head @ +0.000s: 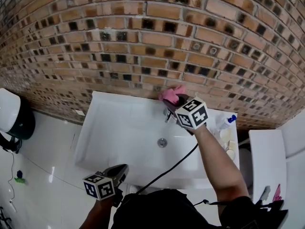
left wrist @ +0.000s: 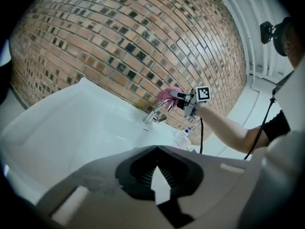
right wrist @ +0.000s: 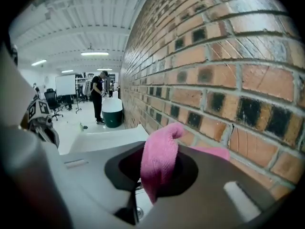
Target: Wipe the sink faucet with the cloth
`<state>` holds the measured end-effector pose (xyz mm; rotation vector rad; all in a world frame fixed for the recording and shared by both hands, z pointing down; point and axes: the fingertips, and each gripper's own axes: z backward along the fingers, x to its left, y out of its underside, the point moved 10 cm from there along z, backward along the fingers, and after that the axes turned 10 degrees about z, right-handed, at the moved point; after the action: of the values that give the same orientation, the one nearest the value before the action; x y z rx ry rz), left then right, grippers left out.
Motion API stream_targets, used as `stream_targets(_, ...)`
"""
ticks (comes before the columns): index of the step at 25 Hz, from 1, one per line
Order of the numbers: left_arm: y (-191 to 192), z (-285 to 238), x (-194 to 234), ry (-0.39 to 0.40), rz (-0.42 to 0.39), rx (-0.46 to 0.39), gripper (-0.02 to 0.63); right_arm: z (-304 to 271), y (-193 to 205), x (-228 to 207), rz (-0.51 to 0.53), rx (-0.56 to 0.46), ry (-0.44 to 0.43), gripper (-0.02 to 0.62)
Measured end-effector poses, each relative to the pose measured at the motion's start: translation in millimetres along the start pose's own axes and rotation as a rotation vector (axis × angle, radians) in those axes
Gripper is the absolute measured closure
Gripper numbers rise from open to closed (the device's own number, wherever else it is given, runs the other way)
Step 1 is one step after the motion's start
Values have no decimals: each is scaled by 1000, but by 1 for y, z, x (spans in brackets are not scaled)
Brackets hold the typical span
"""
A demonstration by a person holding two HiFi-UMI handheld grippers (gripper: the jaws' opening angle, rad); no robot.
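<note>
Faucet stands at the sink's back edge. Right claw clamps pink cloth on its top; left claw closed, empty. Advice: press down, stroke along spout, grip firm.

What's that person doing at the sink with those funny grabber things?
A person is cleaning the faucet of a white sink. The right gripper is shut on a pink cloth and holds it at the top of the faucet, close to the brick wall. The left gripper is shut with nothing in it, down by the sink's front edge, away from the faucet.
</note>
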<state>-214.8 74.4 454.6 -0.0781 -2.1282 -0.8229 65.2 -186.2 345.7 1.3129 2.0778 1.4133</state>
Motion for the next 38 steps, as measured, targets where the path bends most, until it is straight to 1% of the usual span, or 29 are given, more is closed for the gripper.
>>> stream_targets(3,-4,8,7,12,-14,10,602,0,1,16,77,22,32,551)
stream_targets(5,-7,14,11,18,-29,15,602,2,3,27,108,20,58,551)
stream_targets(9,-11,27,18,14,-72,32,601,7,10,51,144,-32,124,551)
stream_targets(11,-11,33,22,15,-83,44,602,7,15,60,145,-52,160,551)
stream_targets(15,-11,42,31,17,-93,68,601,9,24,72,89,-78,189,551)
stream_targets(22,-12,49,39,37,-110,96,601,7,42,89,-10,-81,189,551)
stream_targets(32,-5,52,46,51,-100,115,601,4,52,96,-94,-92,199,552)
stream_targets(38,-8,49,49,50,-93,113,602,-1,62,103,-136,-91,187,552)
